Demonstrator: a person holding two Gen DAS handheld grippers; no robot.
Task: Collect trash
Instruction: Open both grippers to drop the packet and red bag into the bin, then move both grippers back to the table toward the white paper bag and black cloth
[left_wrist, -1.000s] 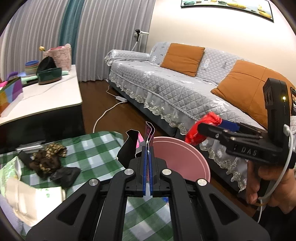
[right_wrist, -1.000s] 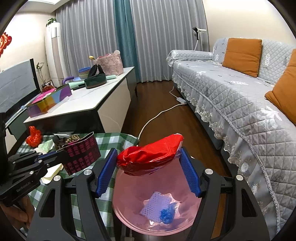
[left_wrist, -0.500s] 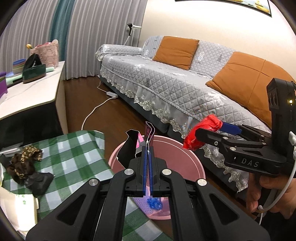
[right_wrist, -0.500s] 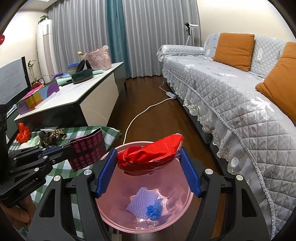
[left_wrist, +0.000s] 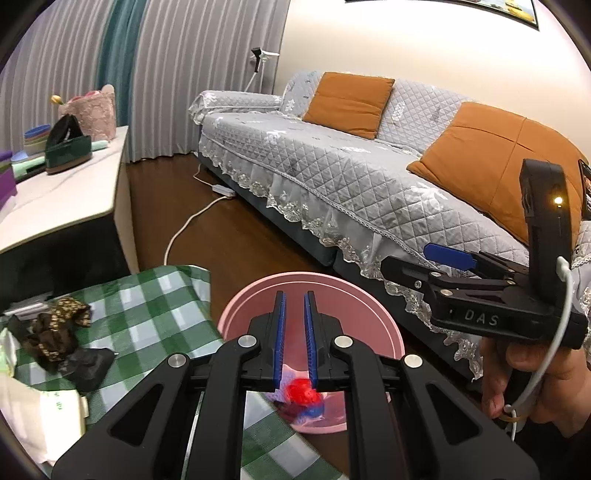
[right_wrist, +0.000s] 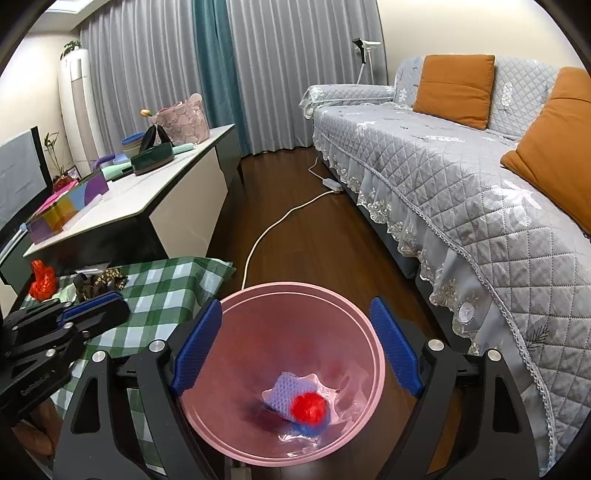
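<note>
— Left tongs (left_wrist: 293, 295)?
— Tilted down over the pink bin (right_wrist: 236, 306), just opened a narrow gap, empty.
— Right tongs (right_wrist: 295, 314)?
— Just spread wide, empty (red wrapper (right_wrist: 309, 407) lying in bin).

Black grippers (left_wrist: 294, 325), blue-padded jaws

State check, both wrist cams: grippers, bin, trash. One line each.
left gripper: jaws just opening, narrow gap, nothing between them
right gripper: jaws just opened wide, empty, over the bin
pink bin: upright, holding trash
red wrapper: crumpled, lying in the bin
mesh piece: lying in the bin under the red wrapper
brown and black scraps: lying on the checked cloth, uncollected
</note>
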